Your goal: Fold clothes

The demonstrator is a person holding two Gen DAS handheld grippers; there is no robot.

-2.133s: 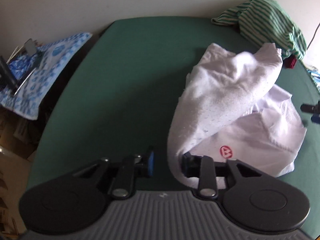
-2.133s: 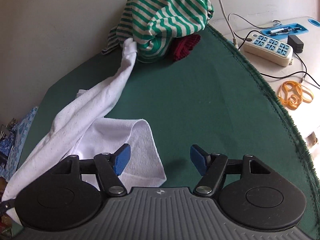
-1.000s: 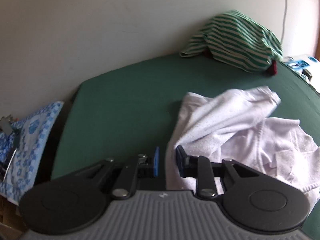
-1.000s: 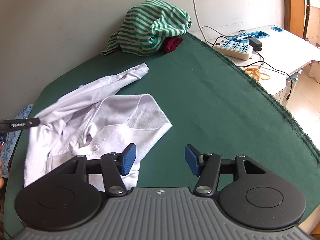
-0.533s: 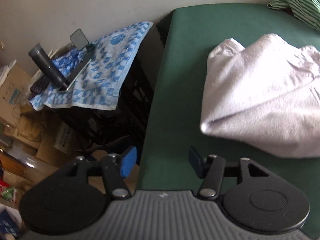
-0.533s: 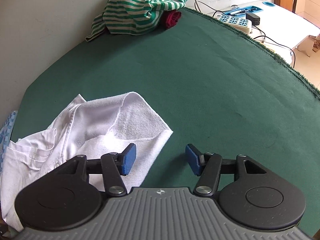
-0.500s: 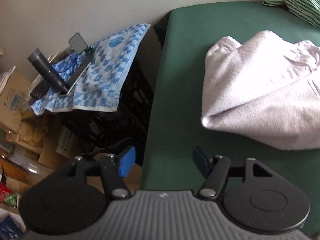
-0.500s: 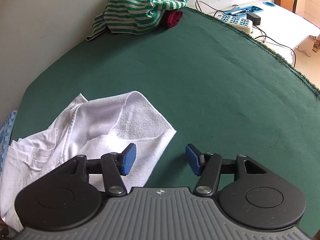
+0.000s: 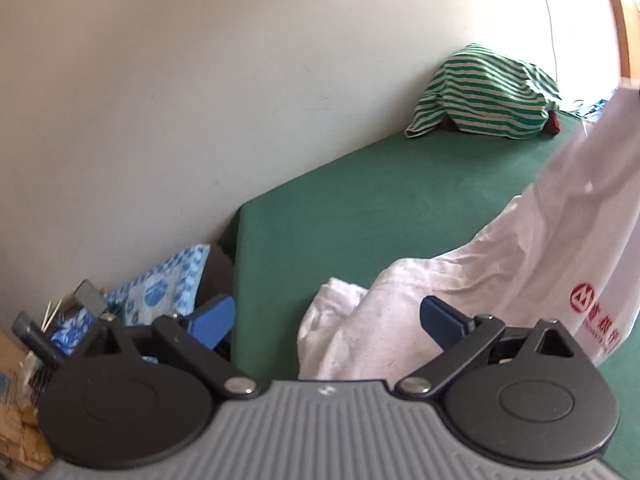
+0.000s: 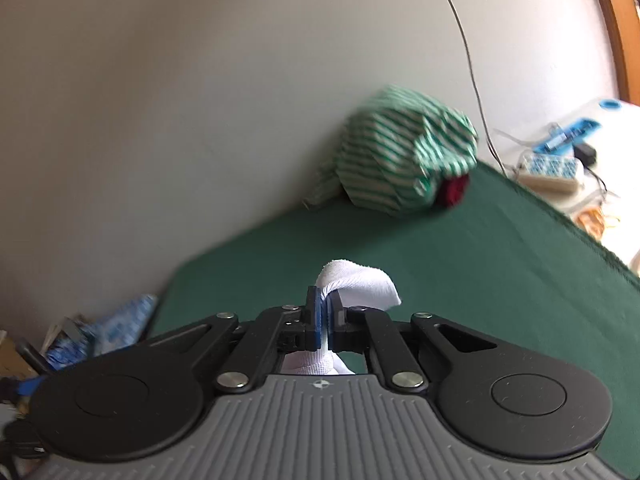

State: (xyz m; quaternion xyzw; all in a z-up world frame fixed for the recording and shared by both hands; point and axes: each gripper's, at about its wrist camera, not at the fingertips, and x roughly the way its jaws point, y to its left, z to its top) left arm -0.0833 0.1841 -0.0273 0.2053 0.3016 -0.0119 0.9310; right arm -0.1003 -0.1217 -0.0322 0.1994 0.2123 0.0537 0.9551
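Green table [image 10: 480, 264]: right gripper [image 10: 325, 322] now clamps shirt [image 10: 360, 284].

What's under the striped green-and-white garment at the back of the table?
A dark red item pokes out from beneath the striped garment at its right edge, on the green table. The rest of it is covered.

Shirt [image 9: 500, 264]: on the near part of the table [image 9: 360, 208], one end lifted up at the right.
Left gripper [image 9: 326, 320]: at the table's near left edge, just left of the shirt.
Right gripper [image 10: 325, 318]: above the table, shirt fabric [image 10: 356, 282] between its fingers.
Striped garment [image 9: 484, 96]: far end of the table, against the wall [image 9: 200, 80].
Power strip [image 10: 554, 170]: off the table's right edge.
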